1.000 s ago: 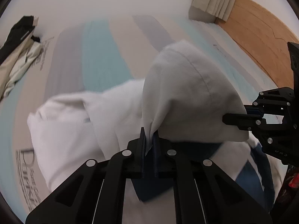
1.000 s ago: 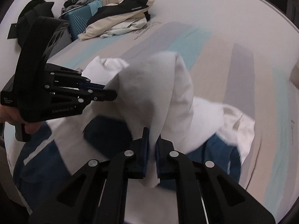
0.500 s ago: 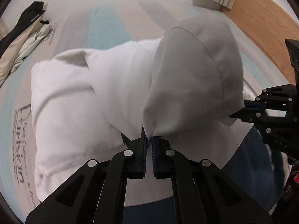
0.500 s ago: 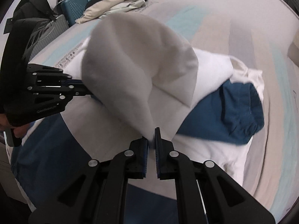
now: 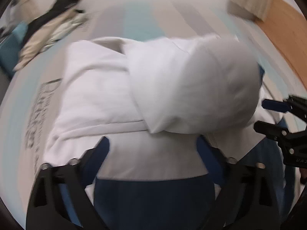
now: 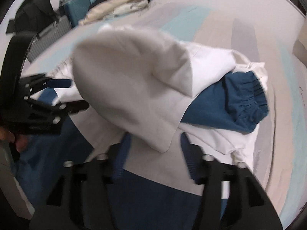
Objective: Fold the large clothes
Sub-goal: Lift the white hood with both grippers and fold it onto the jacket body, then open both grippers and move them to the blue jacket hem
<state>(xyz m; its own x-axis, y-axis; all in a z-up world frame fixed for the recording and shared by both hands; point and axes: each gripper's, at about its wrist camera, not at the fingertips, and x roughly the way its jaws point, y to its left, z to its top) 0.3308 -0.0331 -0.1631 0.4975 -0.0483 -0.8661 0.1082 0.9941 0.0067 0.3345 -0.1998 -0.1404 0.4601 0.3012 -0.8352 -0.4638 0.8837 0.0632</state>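
Both my grippers, left gripper (image 5: 153,149) and right gripper (image 6: 154,143), are opening, releasing the white hood (image 6: 130,88) onto the jacket (image 5: 92,88).

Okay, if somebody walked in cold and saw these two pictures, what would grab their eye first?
First the white hood, puffed up mid-frame over the white and blue jacket spread on the striped bed. Next the blue elastic cuff at the right of the right wrist view. Both claws are opening with nothing pinched: the left claw and the right claw.
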